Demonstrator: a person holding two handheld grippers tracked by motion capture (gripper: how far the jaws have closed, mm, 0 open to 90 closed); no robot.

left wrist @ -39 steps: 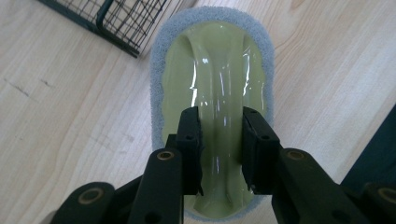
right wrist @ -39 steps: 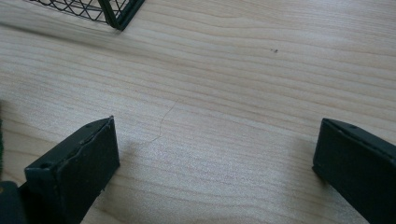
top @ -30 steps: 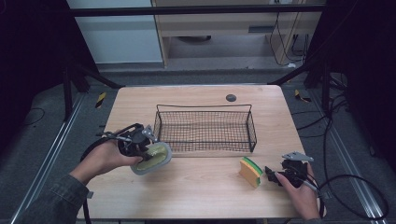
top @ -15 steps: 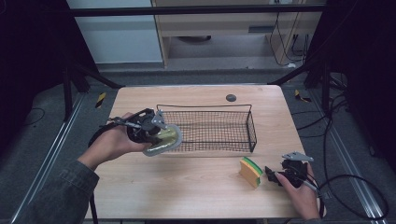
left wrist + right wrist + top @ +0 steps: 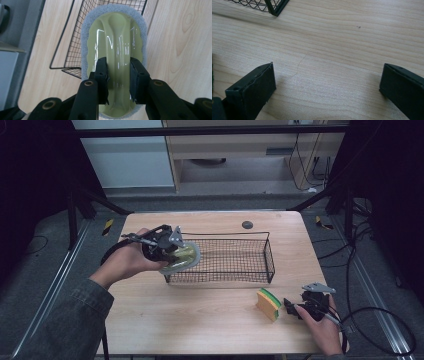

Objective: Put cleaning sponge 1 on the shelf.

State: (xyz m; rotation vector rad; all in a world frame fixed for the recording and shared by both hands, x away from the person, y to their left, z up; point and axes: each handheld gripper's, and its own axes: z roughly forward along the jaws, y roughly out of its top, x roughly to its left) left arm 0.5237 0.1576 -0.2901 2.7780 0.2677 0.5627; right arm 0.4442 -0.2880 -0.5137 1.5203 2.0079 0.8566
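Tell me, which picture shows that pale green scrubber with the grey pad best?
The left gripper view: the scrubber is seen close up, clamped between the black jaws. The high view shows it small, partly hidden by the left gripper, at the basket's end.

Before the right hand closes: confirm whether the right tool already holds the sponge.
No. In the right gripper view the right tool stands wide open over bare table, with the sponge lying beside it.

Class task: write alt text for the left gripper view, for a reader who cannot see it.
The left tongs, black jaws shut on the raised ridge of a pale green scrubber with a grey pad edge, hold it above a wooden table. A black wire basket lies beyond.
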